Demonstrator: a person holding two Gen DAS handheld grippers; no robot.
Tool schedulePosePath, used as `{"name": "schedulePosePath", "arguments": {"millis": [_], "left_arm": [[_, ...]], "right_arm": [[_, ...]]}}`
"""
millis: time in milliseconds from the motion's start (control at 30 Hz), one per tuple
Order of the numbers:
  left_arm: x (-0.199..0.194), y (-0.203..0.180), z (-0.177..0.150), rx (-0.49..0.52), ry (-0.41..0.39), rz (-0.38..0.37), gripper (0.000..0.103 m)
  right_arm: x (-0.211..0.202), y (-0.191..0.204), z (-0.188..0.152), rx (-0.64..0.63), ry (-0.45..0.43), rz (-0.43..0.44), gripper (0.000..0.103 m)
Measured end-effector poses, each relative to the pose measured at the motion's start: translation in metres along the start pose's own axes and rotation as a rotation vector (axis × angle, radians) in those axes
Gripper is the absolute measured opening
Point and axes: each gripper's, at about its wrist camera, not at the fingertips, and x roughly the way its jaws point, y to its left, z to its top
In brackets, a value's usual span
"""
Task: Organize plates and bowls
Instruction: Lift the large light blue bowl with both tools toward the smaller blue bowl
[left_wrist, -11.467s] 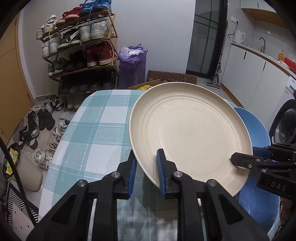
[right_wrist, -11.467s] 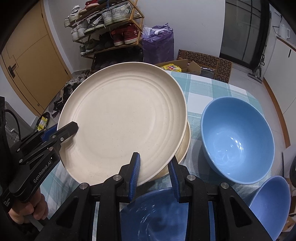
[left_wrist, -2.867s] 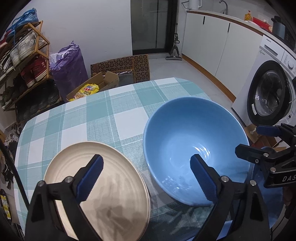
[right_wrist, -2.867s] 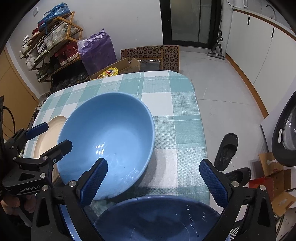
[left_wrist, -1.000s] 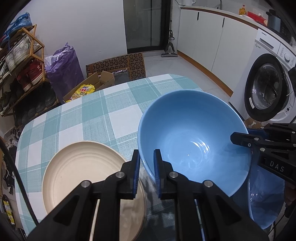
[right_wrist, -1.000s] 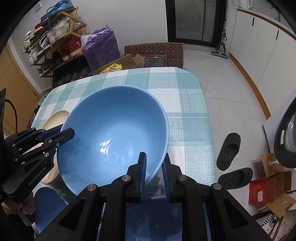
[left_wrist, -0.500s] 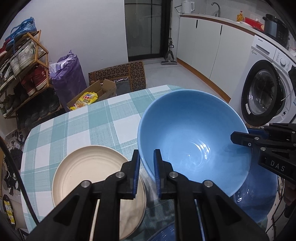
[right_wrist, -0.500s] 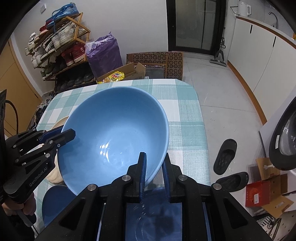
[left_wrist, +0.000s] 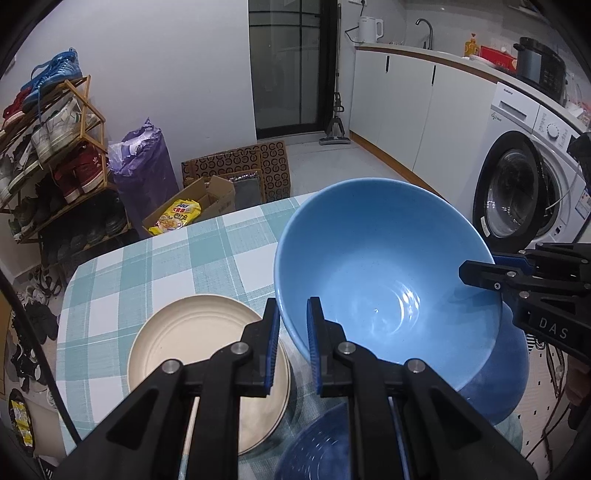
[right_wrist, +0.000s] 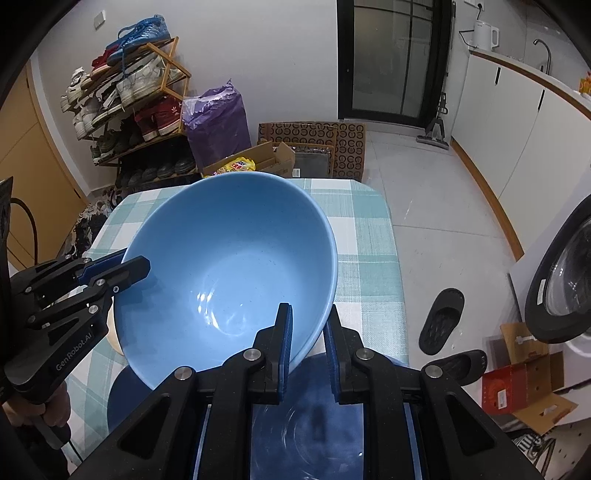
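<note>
Both grippers hold one large light blue bowl (left_wrist: 380, 273) above the table, tilted toward the cameras. My left gripper (left_wrist: 293, 314) is shut on its near-left rim, and my right gripper (right_wrist: 309, 317) is shut on the near-right rim of the light blue bowl (right_wrist: 221, 266). Each gripper also shows in the other view: the right gripper (left_wrist: 480, 273) and the left gripper (right_wrist: 136, 267). Cream plates (left_wrist: 192, 347) lie stacked on the table to the left. Under the lifted bowl sit a dark blue bowl (right_wrist: 314, 424) and another dark blue dish (right_wrist: 123, 397).
The table (left_wrist: 122, 288) has a teal-and-white checked cloth. Beyond it stand a shoe rack (left_wrist: 55, 158), a purple bag (left_wrist: 140, 166) and an open cardboard box (left_wrist: 195, 206). A washing machine (left_wrist: 524, 192) stands to the right. Black slippers (right_wrist: 443, 317) lie on the floor.
Both grippers have risen together with the light blue bowl pinched between them. The table, the cream plates and the dark blue bowls now lie farther below.
</note>
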Motion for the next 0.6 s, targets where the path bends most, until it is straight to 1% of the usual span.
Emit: {"name": "schedulePosePath", "arguments": {"millis": [600], "left_arm": [[-0.059,-0.002,-0.012,0.001,-0.063,0.011,0.013]], "right_arm": [[-0.065,0.025,-0.018,-0.042,-0.053,0.004,0.017]]}}
